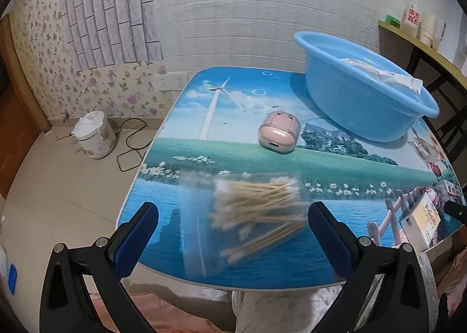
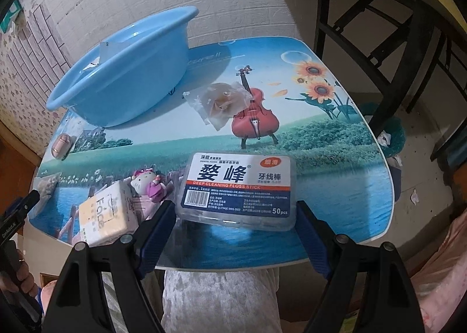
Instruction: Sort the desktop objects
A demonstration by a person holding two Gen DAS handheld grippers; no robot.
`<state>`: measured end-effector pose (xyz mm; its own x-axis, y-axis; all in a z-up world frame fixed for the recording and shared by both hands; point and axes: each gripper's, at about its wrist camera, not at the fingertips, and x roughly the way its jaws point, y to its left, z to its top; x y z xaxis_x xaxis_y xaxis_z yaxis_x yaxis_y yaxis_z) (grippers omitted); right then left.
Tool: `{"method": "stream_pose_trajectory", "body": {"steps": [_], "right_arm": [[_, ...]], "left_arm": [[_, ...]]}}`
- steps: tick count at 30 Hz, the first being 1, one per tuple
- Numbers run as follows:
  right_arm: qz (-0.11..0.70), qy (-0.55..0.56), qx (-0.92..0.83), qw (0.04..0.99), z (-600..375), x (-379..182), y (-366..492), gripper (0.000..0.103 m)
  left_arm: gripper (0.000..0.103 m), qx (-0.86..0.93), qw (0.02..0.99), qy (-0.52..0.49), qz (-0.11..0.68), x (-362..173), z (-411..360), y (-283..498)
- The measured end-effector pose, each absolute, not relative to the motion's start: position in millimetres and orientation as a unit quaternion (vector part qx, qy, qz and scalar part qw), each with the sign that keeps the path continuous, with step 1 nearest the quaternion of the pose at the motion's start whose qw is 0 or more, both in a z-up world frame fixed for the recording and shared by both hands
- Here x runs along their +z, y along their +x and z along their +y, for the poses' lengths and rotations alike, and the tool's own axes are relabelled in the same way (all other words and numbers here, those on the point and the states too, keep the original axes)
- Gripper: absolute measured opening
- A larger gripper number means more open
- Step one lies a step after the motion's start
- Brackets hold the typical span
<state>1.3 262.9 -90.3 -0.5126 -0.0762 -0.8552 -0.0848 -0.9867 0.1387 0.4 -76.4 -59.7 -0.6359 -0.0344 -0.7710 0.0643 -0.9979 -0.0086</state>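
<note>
Left claw [image 1: 233, 233] wide open around cotton swab box [image 1: 245, 219] at counter [image 1: 262, 158] near edge, holding nothing. Right claw [image 2: 235, 222] open astride floss box [image 2: 238, 190]. Center, squeeze sides, then basin [image 1: 362, 93].

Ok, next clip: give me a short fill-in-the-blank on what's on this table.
1. The basin at the back of the table is coloured ____.
2. The floss stick box in front of the right gripper is labelled as holding ____ pieces.
3. The clear box between the left gripper's fingers holds cotton ____.
4. The earbud case is ____.

Missing words: blue; 50; swabs; pink
</note>
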Motion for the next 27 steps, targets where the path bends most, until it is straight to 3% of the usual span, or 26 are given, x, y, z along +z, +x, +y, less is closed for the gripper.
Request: {"method": "stream_pose_trajectory", "body": {"steps": [27], "right_arm": [[0.068,-0.484,0.871,0.047,255,-100,-18,0.092]], "left_arm": [[0.103,-0.892,0.065,0.446,0.039,-85,-62,-15]]}}
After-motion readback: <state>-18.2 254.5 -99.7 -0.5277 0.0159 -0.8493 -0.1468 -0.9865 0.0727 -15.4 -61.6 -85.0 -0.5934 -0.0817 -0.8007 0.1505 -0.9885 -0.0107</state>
